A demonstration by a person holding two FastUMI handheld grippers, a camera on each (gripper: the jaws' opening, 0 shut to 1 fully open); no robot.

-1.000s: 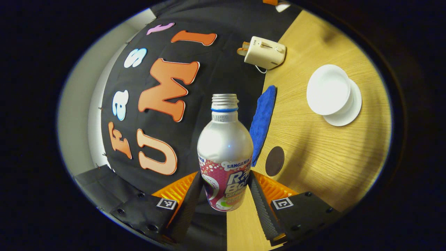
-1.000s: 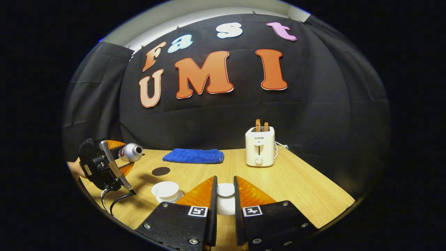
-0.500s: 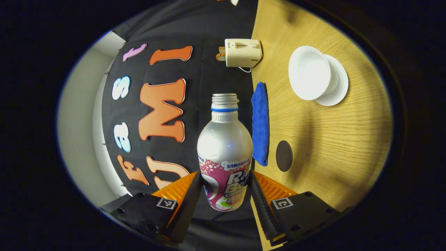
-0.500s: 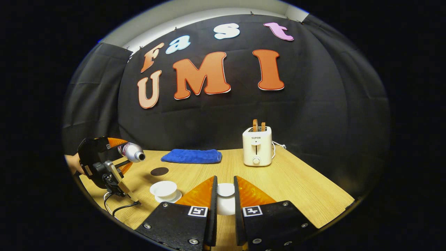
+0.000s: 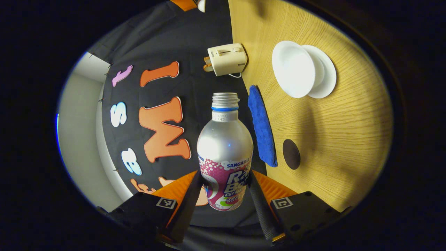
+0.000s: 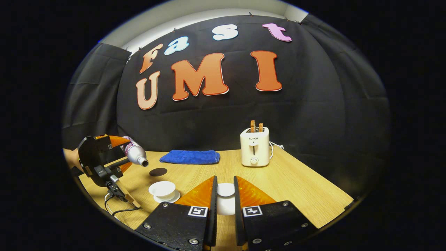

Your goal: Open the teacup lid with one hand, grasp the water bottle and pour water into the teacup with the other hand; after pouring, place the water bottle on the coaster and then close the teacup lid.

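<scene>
My left gripper (image 5: 224, 176) is shut on a silver water bottle (image 5: 224, 146) with a pink label and no cap. In the right gripper view that left gripper (image 6: 122, 154) holds the water bottle (image 6: 136, 154) tilted, its mouth pointing right and slightly down, above and left of the open white teacup (image 6: 162, 189). The teacup (image 5: 294, 68) sits on a white saucer (image 5: 327, 75). My right gripper (image 6: 224, 181) is shut on the white teacup lid (image 6: 225, 191), held above the table. A dark round coaster (image 5: 291, 154) lies near the cloth; the coaster (image 6: 158, 172) is behind the cup.
A folded blue cloth (image 6: 190, 157) lies at the table's back edge, and a cream toaster (image 6: 254, 146) with two slices stands to its right. A cable (image 6: 115, 205) trails from the left gripper over the wooden table (image 6: 296, 188). A hand (image 6: 69, 157) holds that gripper.
The left gripper has rolled further, tipping the bottle's mouth from level to slightly downward and nearer the cup. The right gripper stays where it was, still holding the lid.
</scene>
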